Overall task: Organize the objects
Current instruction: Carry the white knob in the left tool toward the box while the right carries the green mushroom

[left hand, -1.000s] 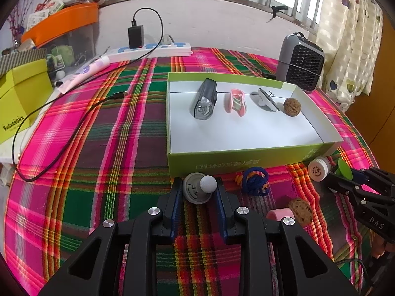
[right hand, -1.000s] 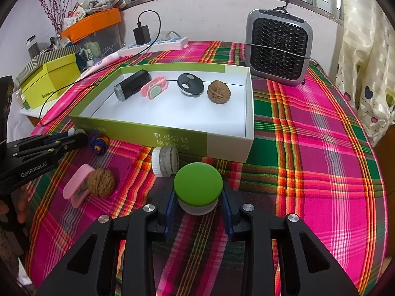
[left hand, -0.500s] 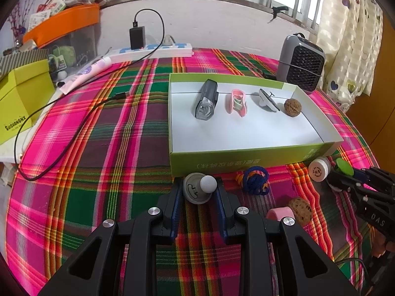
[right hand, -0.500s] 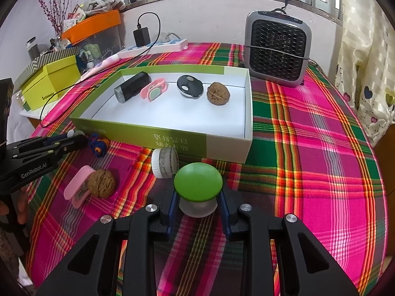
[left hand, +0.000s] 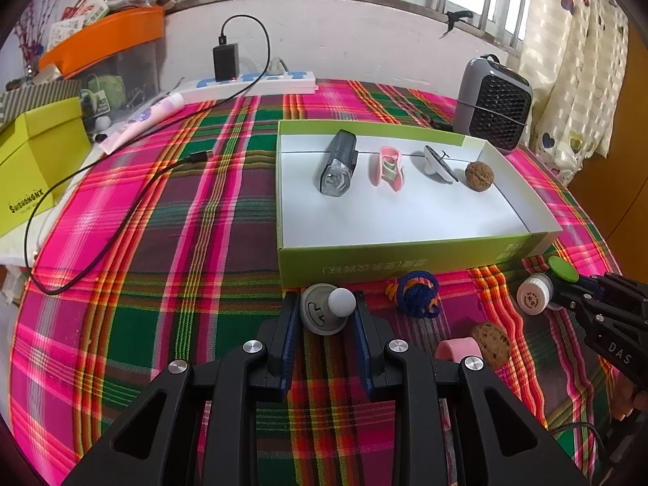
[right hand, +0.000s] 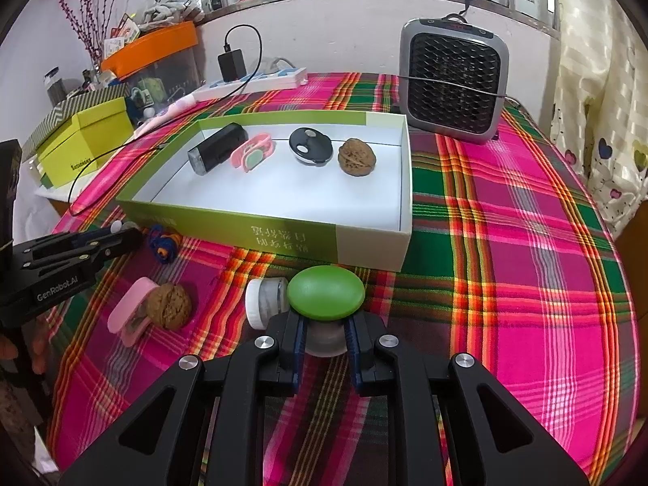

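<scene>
My left gripper point(left hand: 325, 299) is shut on a grey disc with a white ball point(left hand: 320, 316), on the plaid cloth just before the green box point(left hand: 405, 257). My right gripper point(right hand: 323, 324) has its jaws closing, pads pressed on the white base point(right hand: 324, 342) under a green domed cap point(right hand: 326, 292). A white jar point(right hand: 263, 301) lies against it on the left. Inside the box lie a black lamp point(left hand: 338, 168), a pink case point(left hand: 388, 168), a black-and-white disc point(left hand: 437, 162) and a walnut point(left hand: 479, 176). Between the grippers lie a blue-orange cord bundle point(left hand: 417, 293), another pink case point(left hand: 455, 348) and a second walnut point(left hand: 492, 338).
A grey fan heater point(right hand: 453, 85) stands behind the box at the right. A power strip point(left hand: 259, 81) with a charger lies at the back, and its black cable point(left hand: 121, 222) loops over the left of the cloth. A yellow-green carton point(left hand: 36, 162) sits off the table's left edge.
The right gripper's jaws have narrowed onto the white base under the green cap. The left gripper and its grey disc have not moved.
</scene>
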The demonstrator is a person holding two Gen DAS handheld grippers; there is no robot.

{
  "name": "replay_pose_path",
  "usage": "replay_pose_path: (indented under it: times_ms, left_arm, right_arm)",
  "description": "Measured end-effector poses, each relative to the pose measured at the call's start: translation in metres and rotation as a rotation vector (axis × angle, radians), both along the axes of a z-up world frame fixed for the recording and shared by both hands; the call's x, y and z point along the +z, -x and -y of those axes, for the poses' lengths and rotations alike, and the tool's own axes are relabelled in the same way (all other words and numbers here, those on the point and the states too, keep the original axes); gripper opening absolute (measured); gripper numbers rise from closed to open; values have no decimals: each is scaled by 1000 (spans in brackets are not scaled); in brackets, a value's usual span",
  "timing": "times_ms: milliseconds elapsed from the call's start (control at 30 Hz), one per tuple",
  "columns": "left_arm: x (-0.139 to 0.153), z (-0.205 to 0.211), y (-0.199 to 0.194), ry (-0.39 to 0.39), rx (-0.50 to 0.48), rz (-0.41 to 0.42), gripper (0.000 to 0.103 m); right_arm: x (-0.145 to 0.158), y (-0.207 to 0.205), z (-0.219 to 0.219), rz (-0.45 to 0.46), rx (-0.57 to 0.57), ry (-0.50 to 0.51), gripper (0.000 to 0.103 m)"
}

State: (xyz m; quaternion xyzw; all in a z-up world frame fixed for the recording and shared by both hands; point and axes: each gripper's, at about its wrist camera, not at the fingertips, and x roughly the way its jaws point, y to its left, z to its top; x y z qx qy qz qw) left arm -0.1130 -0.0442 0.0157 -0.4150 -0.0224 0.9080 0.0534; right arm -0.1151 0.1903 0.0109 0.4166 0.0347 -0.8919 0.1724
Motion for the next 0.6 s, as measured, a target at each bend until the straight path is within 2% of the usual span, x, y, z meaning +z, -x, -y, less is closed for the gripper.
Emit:
replay_pose_path:
  times_ms: [600]
  left_arm:
    - [15,-3,-5,-11,-9,-27,23]
  right_arm:
    - [14,-4,-7,-39,-14,45,18]
